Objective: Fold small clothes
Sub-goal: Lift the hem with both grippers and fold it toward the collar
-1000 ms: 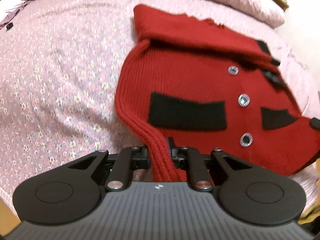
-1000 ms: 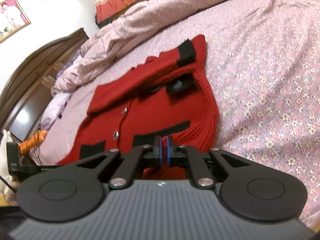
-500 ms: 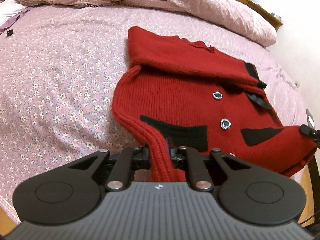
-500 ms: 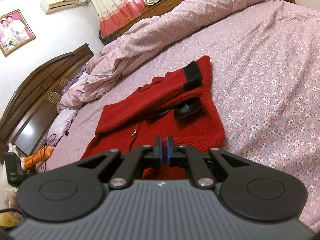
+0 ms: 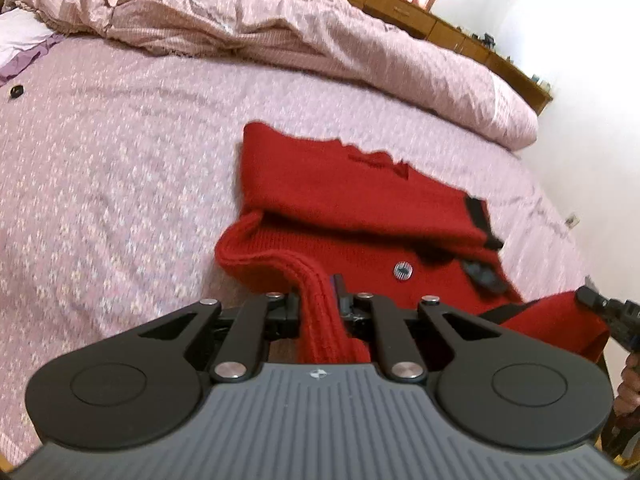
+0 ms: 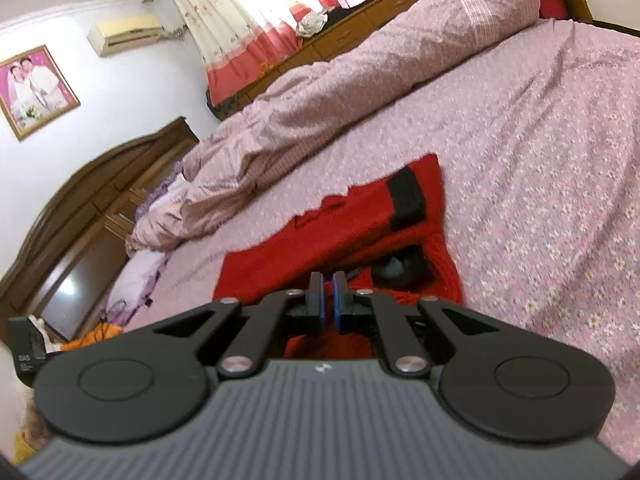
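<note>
Our left tongs [image 5: 318,302] pinching the red cardigan's [image 5: 360,208] ribbed hem, right tongs [image 6: 328,300] pinching its other corner, lifted off the bed [image 5: 100,168].

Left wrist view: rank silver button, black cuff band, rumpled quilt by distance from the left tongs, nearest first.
From the left tongs, shut on the red cardigan's hem:
1. Silver button, just right of the tips.
2. Black cuff band, farther right, on the folded sleeve.
3. Rumpled quilt, across the bed's far side.

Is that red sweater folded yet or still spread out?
Partly folded: the sweater's sleeve lies across its chest, and both grippers, left and right, hold the hem lifted off the bed.
</note>
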`<state>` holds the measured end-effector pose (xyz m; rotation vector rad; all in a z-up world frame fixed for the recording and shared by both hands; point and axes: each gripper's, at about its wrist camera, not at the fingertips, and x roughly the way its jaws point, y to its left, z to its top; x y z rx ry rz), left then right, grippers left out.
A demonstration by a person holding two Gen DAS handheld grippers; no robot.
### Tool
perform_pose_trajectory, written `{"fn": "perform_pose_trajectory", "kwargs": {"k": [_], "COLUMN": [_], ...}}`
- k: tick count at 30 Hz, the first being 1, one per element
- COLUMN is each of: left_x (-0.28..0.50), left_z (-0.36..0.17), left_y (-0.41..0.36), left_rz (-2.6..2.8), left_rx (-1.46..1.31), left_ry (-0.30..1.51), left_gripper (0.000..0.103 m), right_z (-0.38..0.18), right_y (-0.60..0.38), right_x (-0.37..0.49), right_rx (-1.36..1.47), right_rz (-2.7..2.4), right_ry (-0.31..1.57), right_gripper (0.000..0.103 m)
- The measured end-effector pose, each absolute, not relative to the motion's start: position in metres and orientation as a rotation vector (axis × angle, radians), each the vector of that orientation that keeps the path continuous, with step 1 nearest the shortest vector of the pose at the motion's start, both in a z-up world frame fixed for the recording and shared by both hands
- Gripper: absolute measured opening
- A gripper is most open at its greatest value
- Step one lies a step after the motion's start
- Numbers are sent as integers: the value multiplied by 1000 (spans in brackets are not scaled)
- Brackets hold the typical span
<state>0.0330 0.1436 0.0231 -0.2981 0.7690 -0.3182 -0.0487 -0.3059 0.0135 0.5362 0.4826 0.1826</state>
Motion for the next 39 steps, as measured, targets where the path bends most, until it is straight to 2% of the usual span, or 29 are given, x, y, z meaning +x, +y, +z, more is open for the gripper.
{"fn": "perform_pose_trajectory", "kwargs": {"k": [10,13,18,23,31,33,34,35,36,39], "left_x": [79,99,134,147,141,137,135,134,132,128], "left_z": [59,64,60,49,35,32,30,29,27,23], "left_y": [146,147,137,124,113,114,114,115,116,118], "left_rz": [-300,-284,-272,-272,-270,-267,-268,-267,-265,-256], "left_rx": [-372,-393,-389,-339,-275,-270,-271,-273,-273,-275], "left_ry": [722,725,749,770,774,777,779,782,784,789], "left_gripper": [13,13,12,12,12,12,12,12,12,12], "right_z": [37,42,51,34,-24,-33,-37,-41,-44,-54], "right_y": [-321,-327,-342,-347,-348,-343,-341,-340,-339,-337], "right_x": [-17,-6,18,36,13,1,-5,-12,-19,-30], "right_rx": [580,596,609,594,587,568,562,564,570,586], "right_rz": [173,166,155,144,29,6,-7,-23,-33,0], "right_ry": [429,400,361,460,714,755,774,789,794,819], "right_gripper": [7,3,3,6,8,14,30,52,59,62]}}
